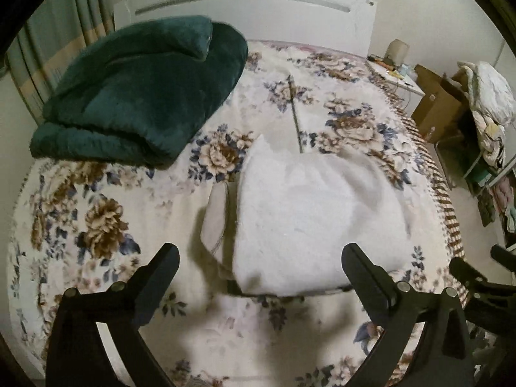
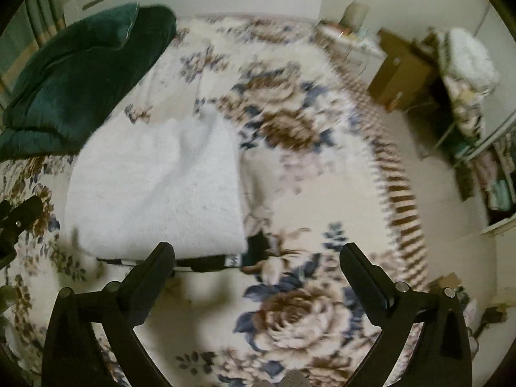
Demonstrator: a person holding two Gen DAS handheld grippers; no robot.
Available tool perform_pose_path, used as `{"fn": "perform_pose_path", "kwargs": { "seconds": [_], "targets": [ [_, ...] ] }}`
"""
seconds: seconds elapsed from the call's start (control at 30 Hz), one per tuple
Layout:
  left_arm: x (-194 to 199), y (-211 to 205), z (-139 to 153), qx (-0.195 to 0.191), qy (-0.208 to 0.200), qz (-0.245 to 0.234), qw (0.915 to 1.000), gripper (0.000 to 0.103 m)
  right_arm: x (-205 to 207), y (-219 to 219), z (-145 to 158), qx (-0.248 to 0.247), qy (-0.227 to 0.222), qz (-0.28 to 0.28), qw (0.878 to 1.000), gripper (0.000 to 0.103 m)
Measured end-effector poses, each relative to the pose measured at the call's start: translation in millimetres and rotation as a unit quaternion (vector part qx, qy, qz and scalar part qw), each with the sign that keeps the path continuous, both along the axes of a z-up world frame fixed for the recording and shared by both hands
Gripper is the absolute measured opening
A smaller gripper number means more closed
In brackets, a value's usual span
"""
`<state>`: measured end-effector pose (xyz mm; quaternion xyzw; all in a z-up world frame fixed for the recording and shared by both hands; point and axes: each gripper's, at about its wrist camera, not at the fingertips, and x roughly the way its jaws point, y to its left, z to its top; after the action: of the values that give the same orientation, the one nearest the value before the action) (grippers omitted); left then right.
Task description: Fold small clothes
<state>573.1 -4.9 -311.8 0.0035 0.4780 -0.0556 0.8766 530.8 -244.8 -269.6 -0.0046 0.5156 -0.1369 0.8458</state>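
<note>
Both grippers are spread wide w/ nothing in them: left gripper [image 1: 259, 259] hovers right over the near edge of the white fluffy garment [image 1: 309, 213], right gripper [image 2: 258, 258] just off its near right corner. Garment lies folded-ish mid floral bedspread [image 1: 96, 200], green blanket [image 1: 142, 90] piled far left by the headboard [image 1: 245, 3].

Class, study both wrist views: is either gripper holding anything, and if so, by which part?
Nothing is held. The left gripper and right gripper are both open, hovering above the white fluffy garment lying on the floral bedspread.
</note>
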Motion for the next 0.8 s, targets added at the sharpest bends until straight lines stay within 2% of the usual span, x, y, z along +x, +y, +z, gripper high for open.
{"fn": "perform_pose_path", "kwargs": {
  "seconds": [0.27, 0.5, 0.8],
  "targets": [
    [-63.2, -11.2, 73.9, 0.006, -0.039, -0.008, 0.9992, 0.103, -77.2, 8.5, 100.0, -0.024, -0.059, -0.012, 0.998, 0.103],
    [-132.5, -13.2, 141.6, 0.007, -0.081, -0.006, 0.9967, 0.103, -150.3, 22.0, 172.9, -0.031, -0.102, -0.016, 0.994, 0.103],
    [-208.0, -11.4, 208.8, -0.002, -0.124, -0.006, 0.9922, 0.103, -249.1, 50.2, 256.9, -0.026, -0.154, 0.001, 0.988, 0.103]
  ]
}}
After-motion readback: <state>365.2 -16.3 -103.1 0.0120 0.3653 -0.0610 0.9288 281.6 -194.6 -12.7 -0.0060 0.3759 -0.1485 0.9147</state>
